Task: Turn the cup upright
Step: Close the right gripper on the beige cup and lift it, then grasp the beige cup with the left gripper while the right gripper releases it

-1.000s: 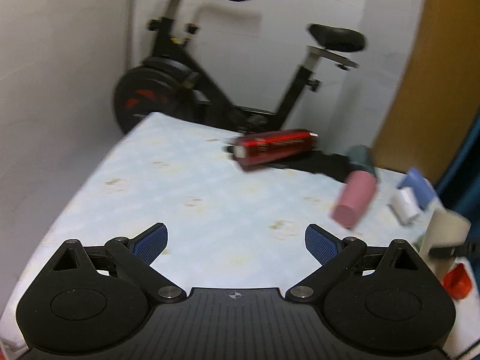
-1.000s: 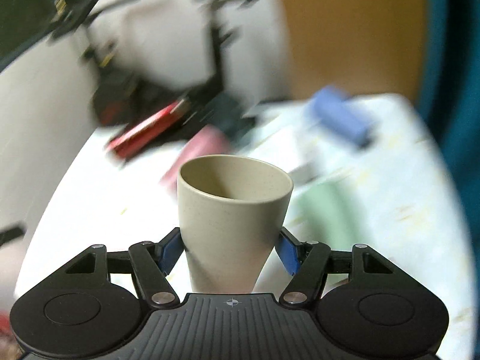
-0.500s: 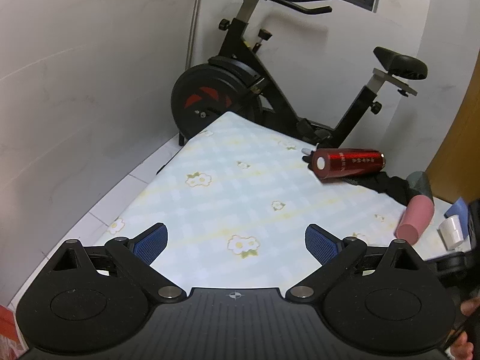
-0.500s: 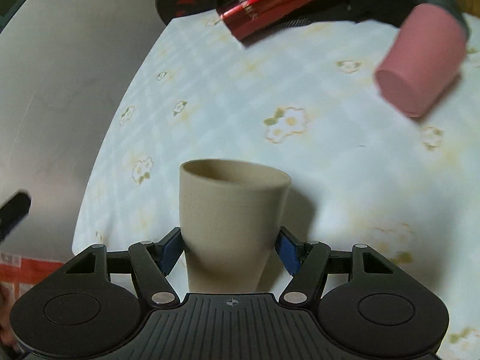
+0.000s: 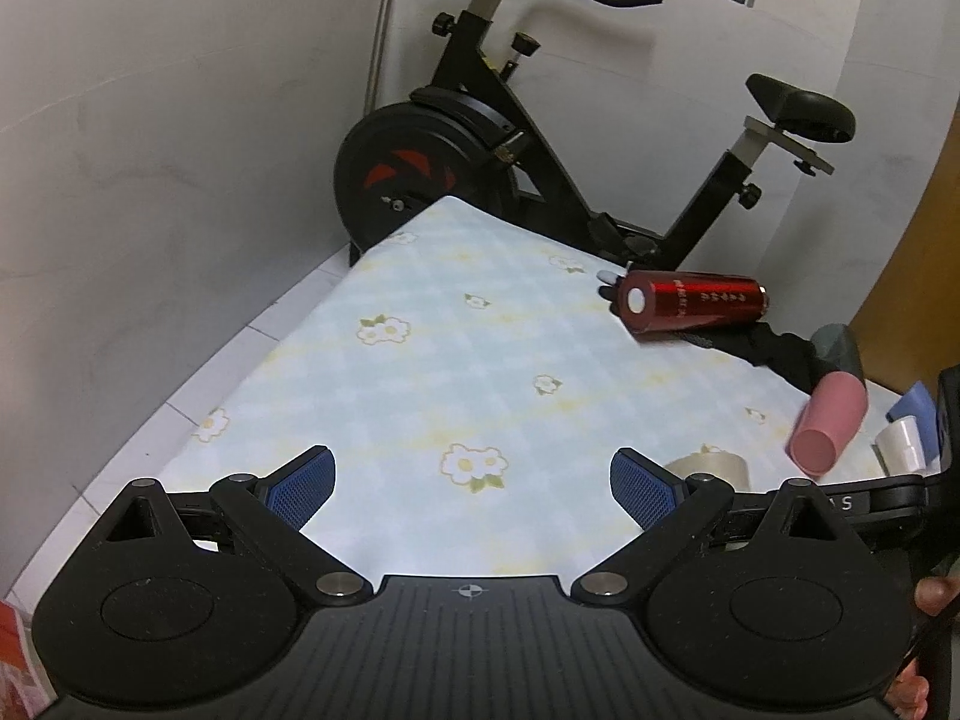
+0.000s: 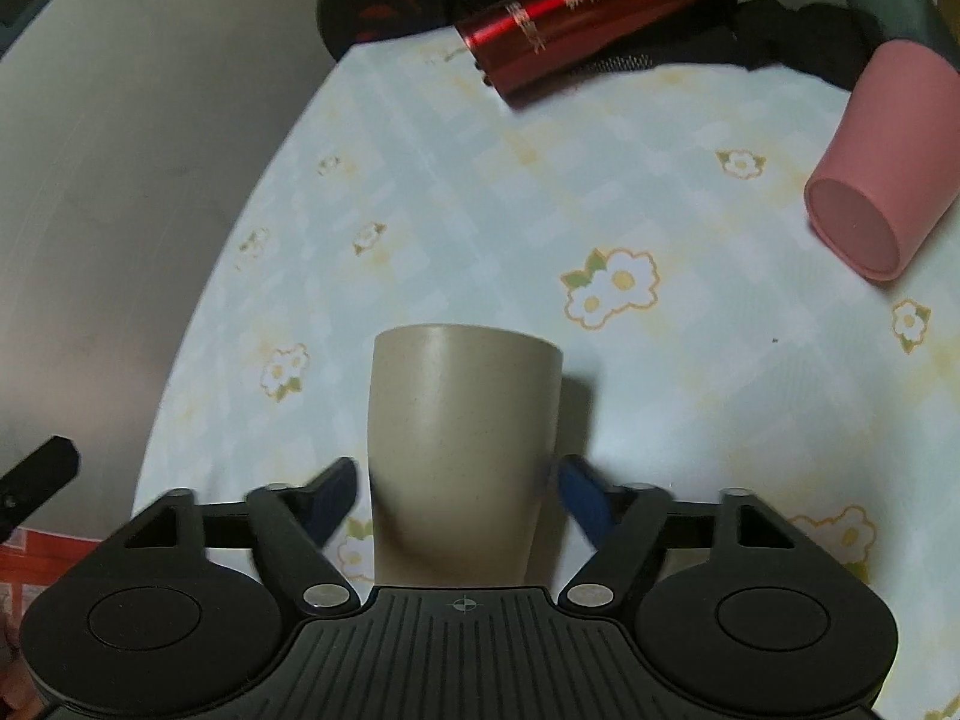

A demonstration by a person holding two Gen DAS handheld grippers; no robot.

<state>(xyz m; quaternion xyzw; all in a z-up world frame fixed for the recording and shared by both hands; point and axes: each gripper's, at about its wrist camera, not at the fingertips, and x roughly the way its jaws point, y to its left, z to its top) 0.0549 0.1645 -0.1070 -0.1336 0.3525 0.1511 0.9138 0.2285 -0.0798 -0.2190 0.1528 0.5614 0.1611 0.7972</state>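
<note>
beige cup (image 6: pixel 465 456) stood upright on bench (image 6: pixel 690 372); right gripper (image 6: pixel 459 495) fingers spread, releasing; next, withdraw. left gripper (image 5: pixel 471 483) fingers spread, empty.

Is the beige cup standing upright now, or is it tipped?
Upright: the beige cup stands on the tablecloth, rim up, between the right gripper and its parted fingers.

left hand-held gripper (image 5: pixel 471 483) spread wide, right hand-held gripper (image 6: pixel 459 495) parted
</note>
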